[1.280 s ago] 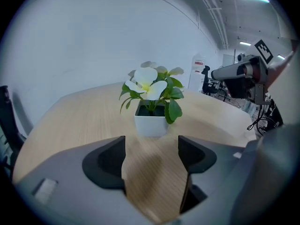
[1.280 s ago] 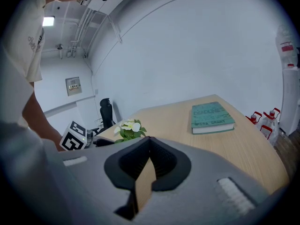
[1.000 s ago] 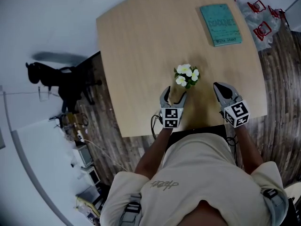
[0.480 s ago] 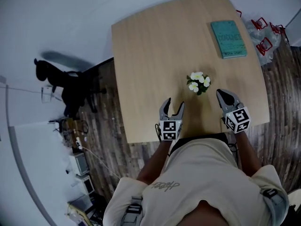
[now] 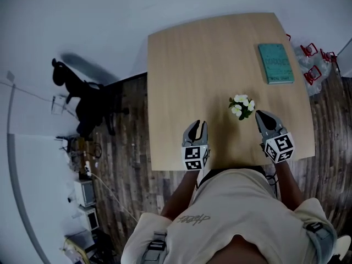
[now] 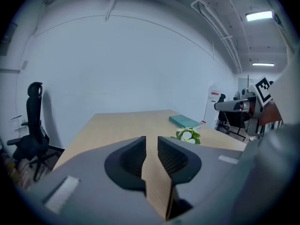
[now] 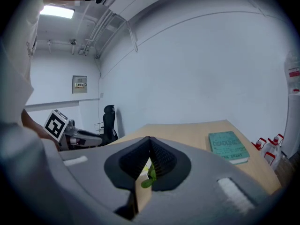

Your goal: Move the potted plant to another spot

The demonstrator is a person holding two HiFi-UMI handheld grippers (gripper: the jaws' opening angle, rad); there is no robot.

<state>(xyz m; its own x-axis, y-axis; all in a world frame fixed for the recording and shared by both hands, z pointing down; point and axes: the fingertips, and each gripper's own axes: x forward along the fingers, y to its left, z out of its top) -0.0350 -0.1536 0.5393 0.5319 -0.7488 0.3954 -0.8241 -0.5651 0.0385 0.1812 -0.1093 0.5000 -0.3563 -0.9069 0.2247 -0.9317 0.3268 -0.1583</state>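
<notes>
Potted plant [image 5: 242, 105] with white blooms stands on the light wooden table [image 5: 187, 70], toward its near right part. A teal book [image 5: 276, 63] lies farther back by the right edge. I see my right gripper [image 5: 260, 115] just to the right of the plant, its jaws brought together at the tips. In the right gripper view a green leaf and a bit of white petal show through the slit beneath them, and I cannot tell whether they touch it. My left gripper [image 6: 151, 139] hangs over the near edge, well left of the plant. Its jaws have just been closing to a narrow gap with nothing between them. A black office chair [image 5: 82, 98] stands on the floor to the left.
</notes>
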